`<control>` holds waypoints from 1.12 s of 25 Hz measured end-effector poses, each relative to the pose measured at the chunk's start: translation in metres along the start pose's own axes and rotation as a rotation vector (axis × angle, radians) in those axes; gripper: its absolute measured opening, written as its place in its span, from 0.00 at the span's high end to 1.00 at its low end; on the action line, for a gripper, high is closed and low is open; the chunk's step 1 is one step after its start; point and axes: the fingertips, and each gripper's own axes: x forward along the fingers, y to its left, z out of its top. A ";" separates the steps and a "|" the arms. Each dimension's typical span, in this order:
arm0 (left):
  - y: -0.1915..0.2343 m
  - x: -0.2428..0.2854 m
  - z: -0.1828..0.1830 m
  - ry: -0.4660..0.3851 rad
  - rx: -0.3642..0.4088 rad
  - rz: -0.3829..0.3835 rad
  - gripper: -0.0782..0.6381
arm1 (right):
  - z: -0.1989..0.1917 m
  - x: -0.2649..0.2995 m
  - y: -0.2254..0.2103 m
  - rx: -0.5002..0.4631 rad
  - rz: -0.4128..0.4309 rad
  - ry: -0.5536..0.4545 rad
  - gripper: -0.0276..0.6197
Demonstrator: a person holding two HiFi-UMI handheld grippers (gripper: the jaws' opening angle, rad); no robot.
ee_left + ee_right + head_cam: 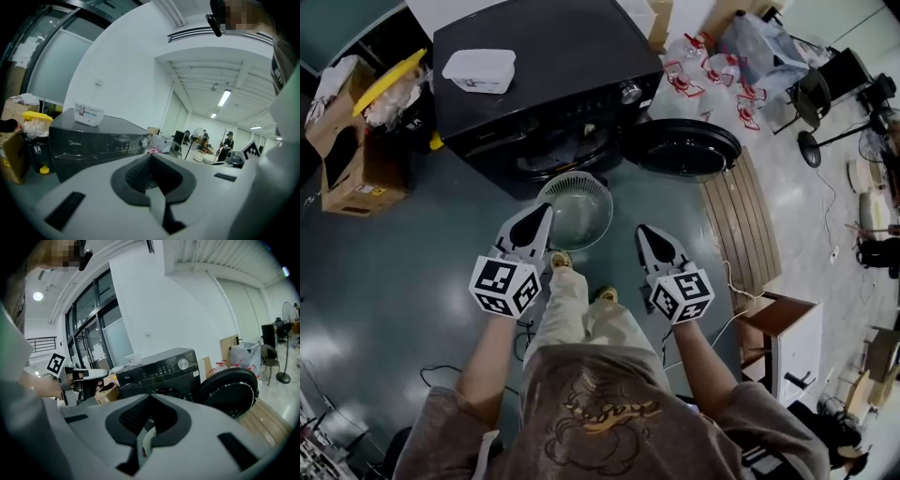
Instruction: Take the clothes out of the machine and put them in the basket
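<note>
The black front-loading washing machine [534,66] stands ahead of me, its round door [680,148] swung open to the right. Its drum opening [562,150] is dark, and I see no clothes in it. A pale round basket [577,208] sits on the floor just in front of the machine and looks empty. My left gripper [542,214] hovers over the basket's left rim, shut and holding nothing. My right gripper [645,232] hangs to the right of the basket, also shut and holding nothing. Both gripper views face the machine [93,138] [159,371] past the closed tips.
A white plastic box [478,70] lies on top of the machine. An open cardboard box [352,141] and a bin with a yellow lid [389,84] stand to its left. A wooden slatted platform [741,225] and a white cabinet [787,347] are on the right.
</note>
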 end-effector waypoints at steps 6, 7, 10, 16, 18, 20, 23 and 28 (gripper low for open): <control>0.068 0.059 -0.031 0.012 -0.018 0.036 0.88 | -0.013 0.092 -0.032 0.029 0.007 -0.011 0.96; 0.078 0.069 -0.039 0.010 -0.027 0.034 0.88 | -0.017 0.108 -0.037 0.028 0.012 -0.010 0.96; 0.111 0.096 -0.070 0.008 -0.031 0.035 0.88 | -0.041 0.159 -0.046 0.013 0.039 -0.010 0.96; 0.163 0.145 -0.143 -0.018 0.007 0.060 0.88 | -0.100 0.240 -0.081 -0.032 0.092 -0.018 0.96; 0.178 0.161 -0.166 -0.027 0.013 0.069 0.88 | -0.118 0.260 -0.095 -0.031 0.099 -0.028 0.96; 0.192 0.174 -0.187 -0.044 0.015 0.083 0.88 | -0.138 0.279 -0.107 -0.028 0.114 -0.033 0.96; 0.206 0.192 -0.218 -0.075 0.024 0.091 0.88 | -0.167 0.305 -0.120 -0.039 0.149 -0.037 0.96; 0.216 0.218 -0.263 -0.098 0.096 0.091 0.88 | -0.202 0.337 -0.136 -0.068 0.175 -0.102 0.96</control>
